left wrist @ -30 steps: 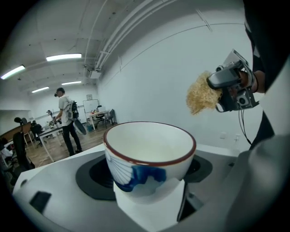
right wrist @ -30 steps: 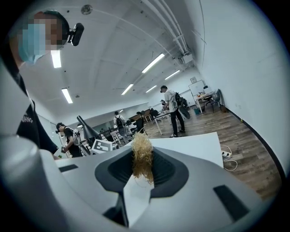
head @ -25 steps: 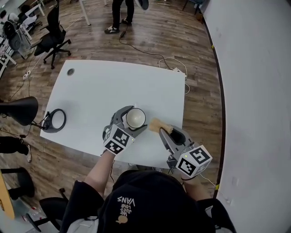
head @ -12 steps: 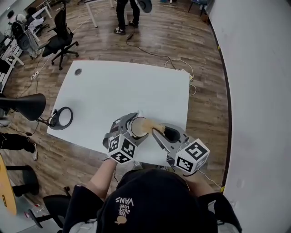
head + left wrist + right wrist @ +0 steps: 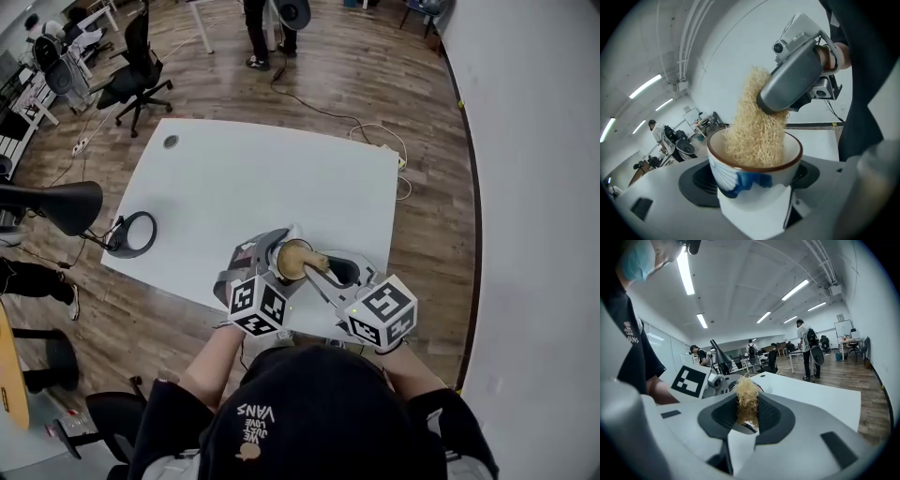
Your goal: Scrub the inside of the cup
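Cup: a white cup [image 5: 754, 166] with a brown rim and blue pattern, its mouth facing up, by the table's [image 5: 253, 173] near edge, toward the near right corner.
Cup height: from the head view it probably sits just above the surface rather than on it; I cannot tell for sure.
Left gripper: the left gripper [image 5: 279, 255] has its jaws clamped on the cup's lower wall, one on each side.
Scrubber: a tan, fibrous scrubber [image 5: 757, 124], its long axis steep and slightly tilted, upper end in the right gripper, lower end down inside the cup and touching the inner wall.
Right gripper: the right gripper [image 5: 746, 414] comes in from the cup's right, jaws closed on the scrubber's upper end and aimed down toward the cup's mouth.
Elsewhere: a black desk lamp [image 5: 67, 206] stands off the table's left edge.
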A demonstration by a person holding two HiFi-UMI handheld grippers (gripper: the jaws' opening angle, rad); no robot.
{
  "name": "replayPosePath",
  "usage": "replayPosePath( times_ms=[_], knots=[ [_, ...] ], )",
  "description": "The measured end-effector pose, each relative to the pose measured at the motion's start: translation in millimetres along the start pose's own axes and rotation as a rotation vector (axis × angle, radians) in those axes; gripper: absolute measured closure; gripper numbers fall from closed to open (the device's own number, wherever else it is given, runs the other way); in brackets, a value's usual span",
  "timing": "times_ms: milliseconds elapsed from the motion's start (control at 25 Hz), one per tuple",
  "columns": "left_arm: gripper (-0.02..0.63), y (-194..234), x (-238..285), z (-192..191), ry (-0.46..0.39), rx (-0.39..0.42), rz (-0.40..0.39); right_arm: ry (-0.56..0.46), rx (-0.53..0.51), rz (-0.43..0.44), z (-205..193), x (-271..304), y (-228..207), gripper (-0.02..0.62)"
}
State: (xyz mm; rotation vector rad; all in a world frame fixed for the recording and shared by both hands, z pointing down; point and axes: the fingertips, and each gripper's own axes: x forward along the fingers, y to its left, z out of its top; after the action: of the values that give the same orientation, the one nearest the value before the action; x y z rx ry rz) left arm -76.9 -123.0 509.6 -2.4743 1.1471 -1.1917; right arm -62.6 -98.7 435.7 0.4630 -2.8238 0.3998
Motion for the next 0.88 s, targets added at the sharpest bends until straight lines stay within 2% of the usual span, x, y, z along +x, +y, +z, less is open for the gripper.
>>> replayPosePath(
  times_ms=[120, 360, 560, 720, 880],
  knots=[
    [0.191, 3.2, 0.2, -0.7, 0.011, 0.024, 0.013, 0.028, 0.011, 0.012, -7.2, 1.1, 2.8, 0.503],
    [0.192, 2.4, 5.1, 3.8, 0.004, 0.021, -0.001, 0.025, 0.05, 0.097, -0.1, 6.4, 15.2, 0.505],
    [0.192, -5.9, 5.7, 11.4, -0.024, 0.031, -0.015, -0.025, 0.05, 0.017, 10.4, 5.6, -3.5, 0.505],
    [0.192, -5.5, 7.1, 12.7, -0.032, 0.017, -0.015, -0.005, 0.054, -0.06, 7.2, 1.5, -22.1, 0.505],
    [0.192, 5.1, 8.5, 5.8, -0.02, -0.009, -0.004, 0.054, 0.052, -0.043, -3.5, 4.6, -16.9, 0.505]
  ],
)
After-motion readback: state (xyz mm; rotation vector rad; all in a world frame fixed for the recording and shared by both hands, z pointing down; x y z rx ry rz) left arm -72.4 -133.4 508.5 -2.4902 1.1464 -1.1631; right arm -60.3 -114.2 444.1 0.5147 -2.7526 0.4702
